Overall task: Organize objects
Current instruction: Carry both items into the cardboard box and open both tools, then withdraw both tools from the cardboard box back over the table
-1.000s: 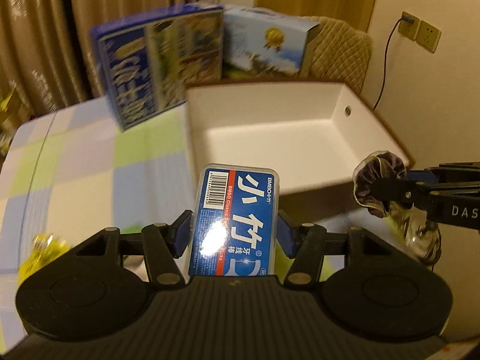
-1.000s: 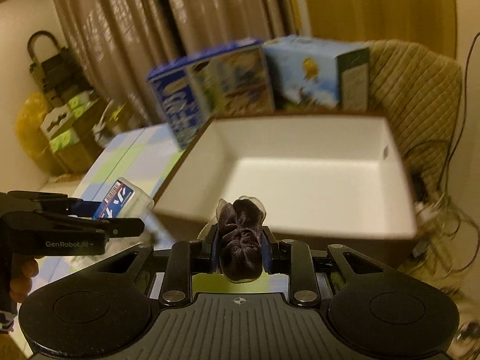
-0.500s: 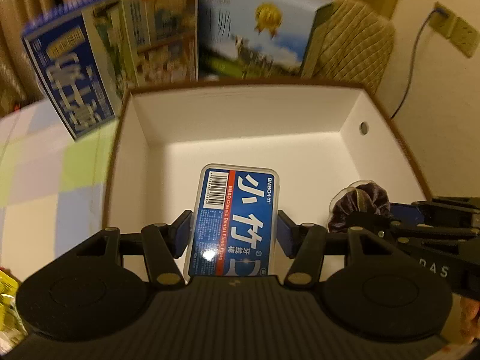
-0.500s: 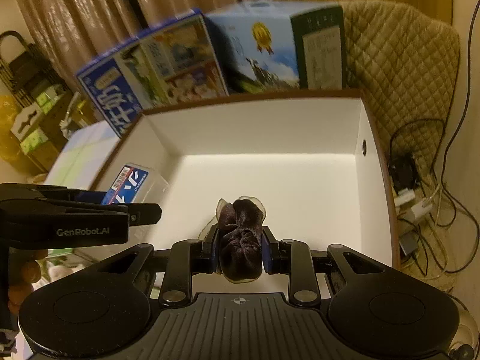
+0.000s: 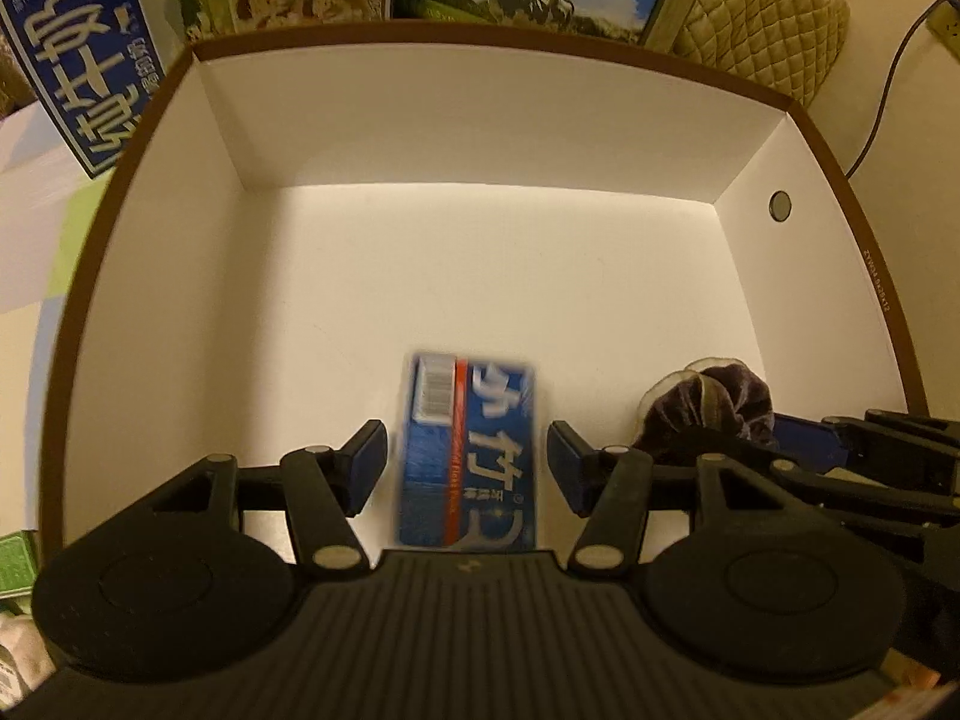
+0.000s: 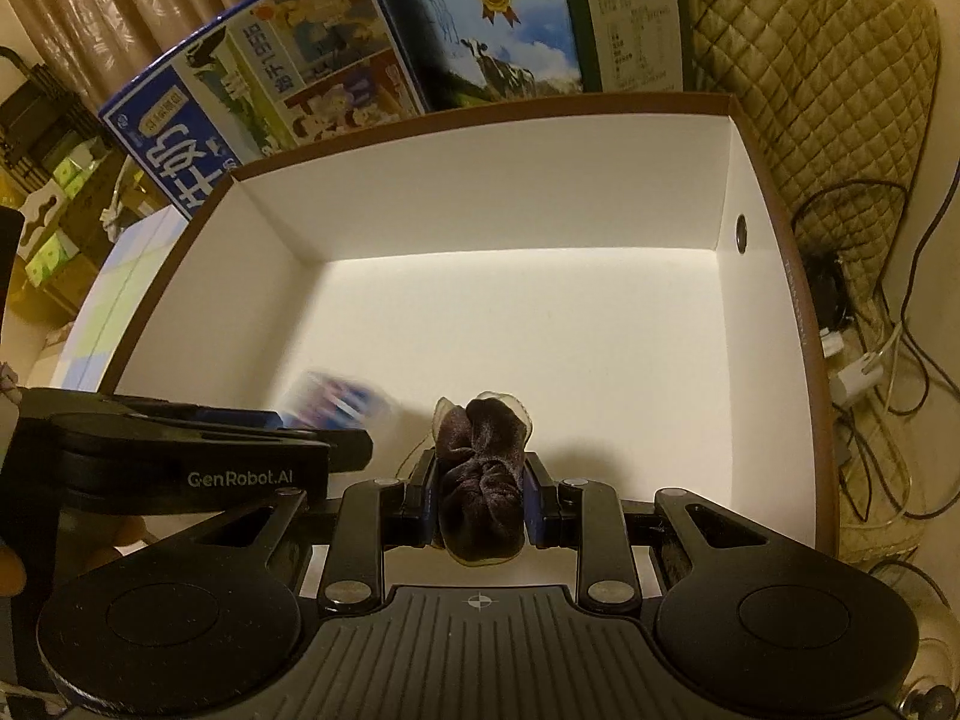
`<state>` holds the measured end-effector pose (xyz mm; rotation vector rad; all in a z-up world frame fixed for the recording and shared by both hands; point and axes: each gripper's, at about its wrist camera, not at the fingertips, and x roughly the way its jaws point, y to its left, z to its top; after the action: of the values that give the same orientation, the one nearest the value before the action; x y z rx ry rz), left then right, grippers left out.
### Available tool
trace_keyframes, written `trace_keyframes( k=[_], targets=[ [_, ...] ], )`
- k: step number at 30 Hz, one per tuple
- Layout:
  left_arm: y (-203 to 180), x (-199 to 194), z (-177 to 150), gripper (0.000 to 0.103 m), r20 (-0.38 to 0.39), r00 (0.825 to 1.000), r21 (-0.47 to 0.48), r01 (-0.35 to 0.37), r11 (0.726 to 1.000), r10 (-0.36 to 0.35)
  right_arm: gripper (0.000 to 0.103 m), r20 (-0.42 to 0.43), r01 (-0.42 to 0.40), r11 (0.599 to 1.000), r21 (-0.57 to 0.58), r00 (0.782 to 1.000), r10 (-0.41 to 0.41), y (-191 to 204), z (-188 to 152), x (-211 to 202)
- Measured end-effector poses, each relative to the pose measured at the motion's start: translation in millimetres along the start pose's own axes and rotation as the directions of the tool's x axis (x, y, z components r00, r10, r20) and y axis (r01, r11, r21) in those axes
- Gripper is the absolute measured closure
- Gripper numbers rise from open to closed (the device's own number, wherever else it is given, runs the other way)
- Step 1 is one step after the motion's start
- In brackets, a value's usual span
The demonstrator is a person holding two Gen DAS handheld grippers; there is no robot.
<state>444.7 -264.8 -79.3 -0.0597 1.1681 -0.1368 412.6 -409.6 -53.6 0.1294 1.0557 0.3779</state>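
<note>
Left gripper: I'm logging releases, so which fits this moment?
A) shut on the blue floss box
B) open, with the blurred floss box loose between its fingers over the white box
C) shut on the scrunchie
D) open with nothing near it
B: the left gripper has clear gaps on both sides of the blurred floss box, above the white box.

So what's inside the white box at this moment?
Inside the white box: a blurred blue floss case between the open left claw, and a dark scrunchie clamped by the right claw. Near floor hidden.
</note>
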Motion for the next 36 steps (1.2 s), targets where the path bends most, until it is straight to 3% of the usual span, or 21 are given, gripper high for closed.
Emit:
trace_keyframes(
  k=[2, 8, 14, 16, 36],
  targets=[
    [-1, 0, -1, 0.038, 0.005, 1.000, -0.001, -0.005, 1.000, 0.005, 0.078, -0.004, -0.004, 1.000, 0.008, 1.000, 0.004, -3, 0, 1],
    [3, -9, 2, 0.032, 0.026, 0.999, -0.008, -0.027, 1.000, 0.027, 0.076, -0.019, -0.023, 1.000, 0.009, 1.000, 0.023, -2, 2, 4],
    [14, -27, -1, 0.022, 0.064, 0.996, -0.026, -0.057, 0.998, 0.058, 0.045, 0.005, -0.032, 0.999, -0.029, 0.999, 0.032, 6, 2, 0],
    [18, -34, -4, 0.018, 0.079, 0.995, -0.037, -0.063, 0.997, 0.066, 0.039, 0.012, -0.040, 0.998, -0.042, 0.999, 0.040, 7, 0, -4],
    [13, -106, -50, 0.015, 0.166, 0.984, -0.025, -0.058, 0.998, 0.061, 0.036, 0.096, -0.010, 0.997, -0.077, 0.995, 0.018, 31, -30, -75]
  ],
)
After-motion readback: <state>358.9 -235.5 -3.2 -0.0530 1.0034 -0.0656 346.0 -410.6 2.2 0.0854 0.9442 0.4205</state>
